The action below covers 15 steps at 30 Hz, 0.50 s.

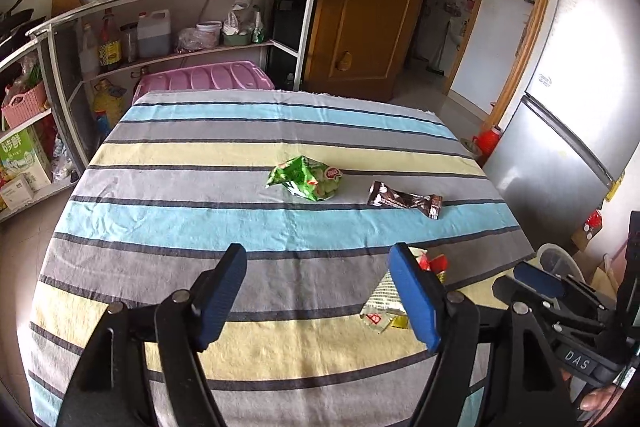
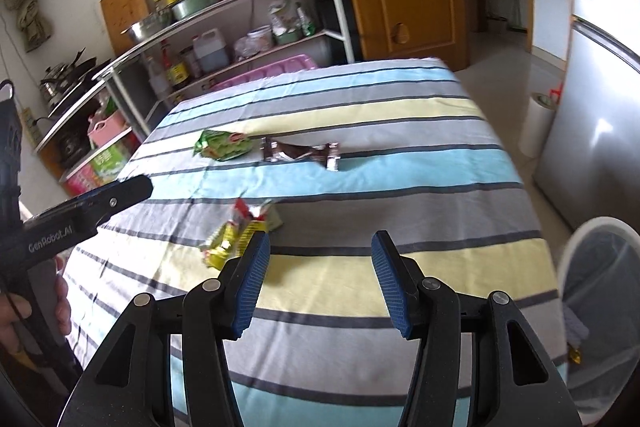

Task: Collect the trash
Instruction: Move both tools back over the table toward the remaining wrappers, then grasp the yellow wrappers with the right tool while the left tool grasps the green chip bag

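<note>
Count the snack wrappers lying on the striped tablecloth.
3. A green snack bag sits mid-table; a brown wrapper lies just to its right; a yellow-and-red wrapper lies nearer, partly hidden behind a gripper finger. Others may be hidden.

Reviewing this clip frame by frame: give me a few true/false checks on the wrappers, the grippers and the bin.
1. Both grippers are empty. True: left gripper and right gripper stand open.
2. Three wrappers lie on the striped tablecloth. True: green snack bag, brown wrapper, yellow-and-red wrapper.
3. The brown wrapper is already binned. False: it lies on the cloth.
4. The white trash bin stands on the table. False: beside it, on the floor.
</note>
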{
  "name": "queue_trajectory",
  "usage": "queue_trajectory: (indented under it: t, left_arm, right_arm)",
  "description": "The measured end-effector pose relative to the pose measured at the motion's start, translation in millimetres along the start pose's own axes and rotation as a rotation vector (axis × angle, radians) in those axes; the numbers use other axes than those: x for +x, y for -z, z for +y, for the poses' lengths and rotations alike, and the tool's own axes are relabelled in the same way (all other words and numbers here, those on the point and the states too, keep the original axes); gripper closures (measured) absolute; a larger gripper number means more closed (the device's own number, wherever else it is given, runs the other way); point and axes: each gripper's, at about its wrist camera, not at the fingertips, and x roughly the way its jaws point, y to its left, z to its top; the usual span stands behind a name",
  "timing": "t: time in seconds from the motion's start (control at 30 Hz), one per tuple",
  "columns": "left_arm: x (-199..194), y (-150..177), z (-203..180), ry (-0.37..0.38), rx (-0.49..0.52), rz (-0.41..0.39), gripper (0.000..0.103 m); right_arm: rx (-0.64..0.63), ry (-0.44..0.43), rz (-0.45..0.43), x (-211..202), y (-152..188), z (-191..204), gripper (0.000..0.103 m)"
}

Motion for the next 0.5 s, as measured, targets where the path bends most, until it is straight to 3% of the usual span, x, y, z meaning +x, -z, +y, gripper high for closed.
queue_trajectory:
  t: [0.1,0.5]
  left_arm:
    - [7,-5,10,-0.027,-0.003,0.001,0.026]
    - [32,-29,21,0.002,-0.04,0.021,0.024]
  right_arm:
    - [-0.028,-0.017,0.012,8,-2,13,0.049]
    - [-0.076,-0.085,0.115,53,-7,43,0.049]
